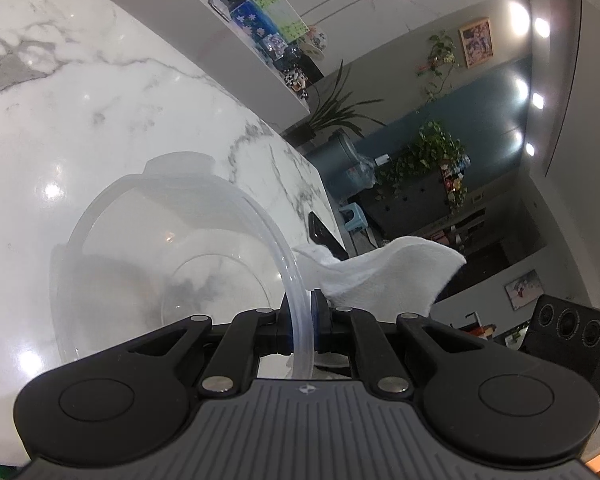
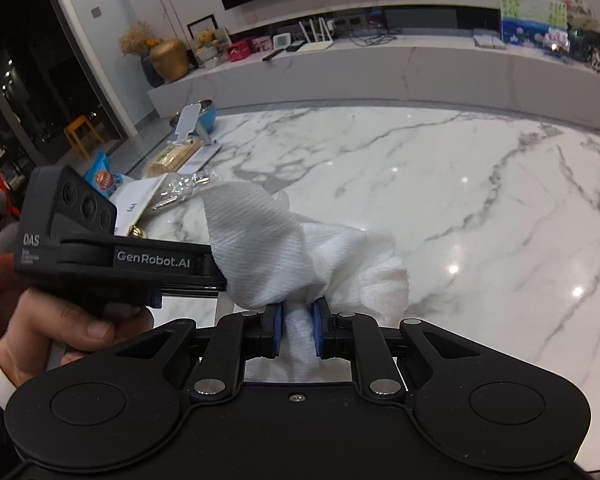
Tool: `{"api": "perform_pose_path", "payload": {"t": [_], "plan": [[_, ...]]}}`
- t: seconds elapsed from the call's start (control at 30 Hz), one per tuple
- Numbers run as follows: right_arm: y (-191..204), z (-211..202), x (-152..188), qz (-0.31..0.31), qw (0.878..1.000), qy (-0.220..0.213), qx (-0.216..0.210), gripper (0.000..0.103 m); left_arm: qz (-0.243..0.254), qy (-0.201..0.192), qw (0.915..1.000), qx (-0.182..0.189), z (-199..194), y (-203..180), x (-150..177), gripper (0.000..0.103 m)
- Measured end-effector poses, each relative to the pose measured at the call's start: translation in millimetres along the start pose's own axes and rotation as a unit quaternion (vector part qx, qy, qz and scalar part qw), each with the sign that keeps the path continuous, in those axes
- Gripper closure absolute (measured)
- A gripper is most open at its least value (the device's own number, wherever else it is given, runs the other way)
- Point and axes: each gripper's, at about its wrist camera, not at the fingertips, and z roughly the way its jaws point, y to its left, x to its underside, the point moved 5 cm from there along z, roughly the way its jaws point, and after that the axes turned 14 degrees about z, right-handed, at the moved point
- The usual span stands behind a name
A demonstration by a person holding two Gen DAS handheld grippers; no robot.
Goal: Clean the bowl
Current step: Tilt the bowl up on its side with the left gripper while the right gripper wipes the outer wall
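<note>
A clear plastic bowl (image 1: 160, 248) is tipped on its side over the marble table (image 1: 80, 112), its mouth toward the camera. My left gripper (image 1: 302, 320) is shut on the bowl's rim (image 1: 296, 304). A white paper towel (image 1: 384, 276) hangs just to the right of that rim, outside the bowl. In the right wrist view my right gripper (image 2: 299, 326) is shut on the bunched white paper towel (image 2: 284, 248), which billows up in front of the blue pads (image 2: 315, 328). The left gripper's body (image 2: 116, 260), held by a hand (image 2: 60, 328), sits right beside the towel; the bowl is hidden there.
The marble table (image 2: 460, 200) stretches away to the right. At its far left lie a blue bowl with a white stand (image 2: 194, 120), a wooden roll (image 2: 172, 158), snack packets (image 2: 104, 178) and crinkled wrap (image 2: 184, 188). A dark phone (image 1: 326, 236) lies near the table edge.
</note>
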Motion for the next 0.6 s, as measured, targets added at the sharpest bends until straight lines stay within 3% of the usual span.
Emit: {"api": "perform_pose_path", "payload": {"t": [0.6], "plan": [[-1.3,-3.2,2.7,-0.023,1.000,-0.009,0.002,0.089,-0.023,-0.012,0.9997,-0.004,-1.5,6.9,-3.3,0.097]]}}
